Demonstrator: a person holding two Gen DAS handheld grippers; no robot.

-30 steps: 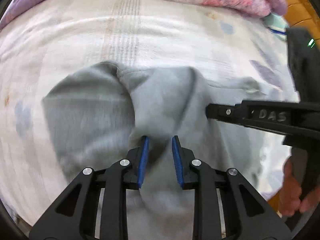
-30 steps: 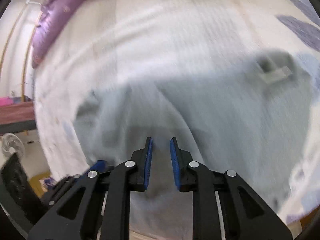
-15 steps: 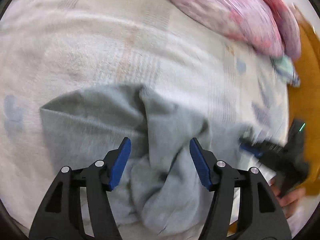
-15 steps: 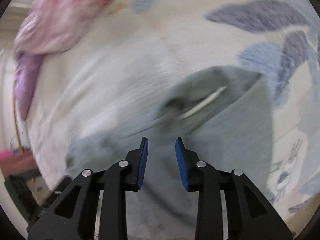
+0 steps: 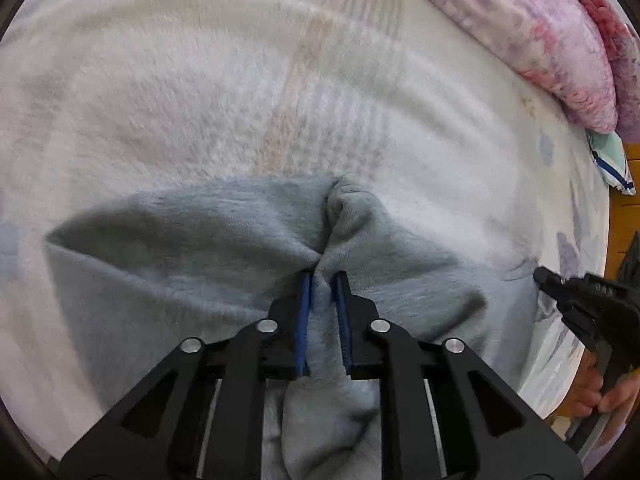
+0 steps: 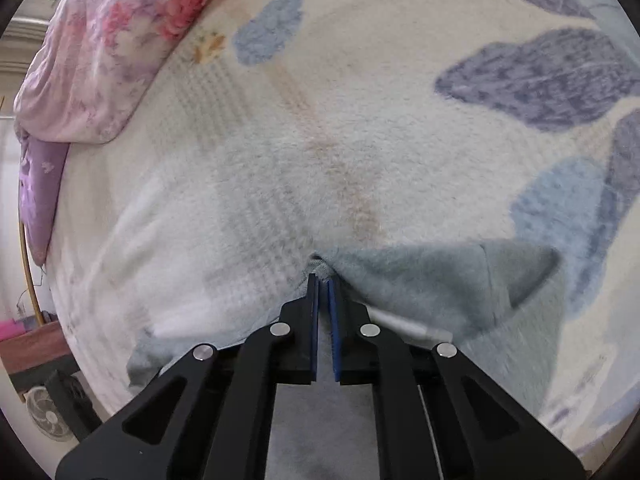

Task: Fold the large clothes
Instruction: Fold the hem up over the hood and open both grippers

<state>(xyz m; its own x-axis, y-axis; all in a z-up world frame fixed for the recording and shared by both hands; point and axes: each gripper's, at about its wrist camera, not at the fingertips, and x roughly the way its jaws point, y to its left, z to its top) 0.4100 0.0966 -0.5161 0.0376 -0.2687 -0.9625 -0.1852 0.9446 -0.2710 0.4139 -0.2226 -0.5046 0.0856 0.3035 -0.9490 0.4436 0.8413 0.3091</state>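
A grey sweatshirt-like garment lies on a fleecy white bed cover. My left gripper is shut on a bunched fold of the grey cloth, which rises in a ridge between the blue pads. My right gripper is shut on an edge of the same garment; a folded corner of it spreads to the right. The right gripper also shows at the right edge of the left wrist view, held by a hand.
A pink floral quilt lies at the far side of the bed, also in the right wrist view. The cover has blue and purple leaf prints. The bed edge and orange floor are at the right. A fan stands on the floor at lower left.
My left gripper opened wide half a second ago and has now closed on a fold of the garment. My right gripper moved to the garment's edge and closed tighter on it.
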